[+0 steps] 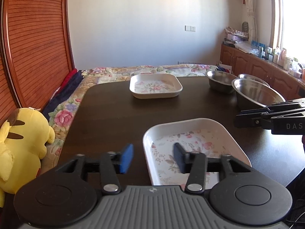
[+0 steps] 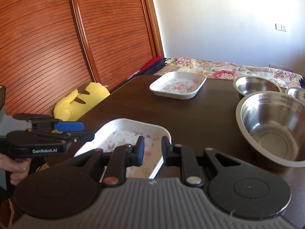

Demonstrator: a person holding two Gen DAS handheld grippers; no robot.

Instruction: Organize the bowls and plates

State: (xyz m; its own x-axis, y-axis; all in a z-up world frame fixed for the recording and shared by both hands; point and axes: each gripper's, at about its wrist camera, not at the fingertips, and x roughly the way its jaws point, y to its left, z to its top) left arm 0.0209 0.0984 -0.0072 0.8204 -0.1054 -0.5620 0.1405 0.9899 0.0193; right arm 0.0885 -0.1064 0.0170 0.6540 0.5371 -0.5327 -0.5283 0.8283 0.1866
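Near me on the dark table (image 1: 114, 114) lies a white floral tray (image 1: 183, 122) (image 2: 133, 121). My left gripper (image 1: 153, 149) (image 2: 85, 131) is open and straddles its left rim, one blue pad outside and one inside, neither touching. My right gripper (image 2: 153, 143) (image 1: 238, 119) is closed on the tray's right rim near the far corner. A second floral tray (image 1: 156, 95) (image 2: 177, 85) rests at the table's far side. At the right stand a large steel bowl (image 1: 255, 93) (image 2: 270, 127), a smaller one (image 1: 219, 82) (image 2: 255, 85) and a third (image 1: 251, 77) (image 2: 296, 92).
A yellow plush toy (image 1: 24, 143) (image 2: 82, 99) sits off the table's left edge by a louvred wooden door (image 1: 38, 38). A flowered quilt (image 1: 114, 72) lies beyond the table. A cluttered cabinet (image 1: 266, 66) runs along the right wall. A hand (image 2: 17, 168) holds the left gripper.
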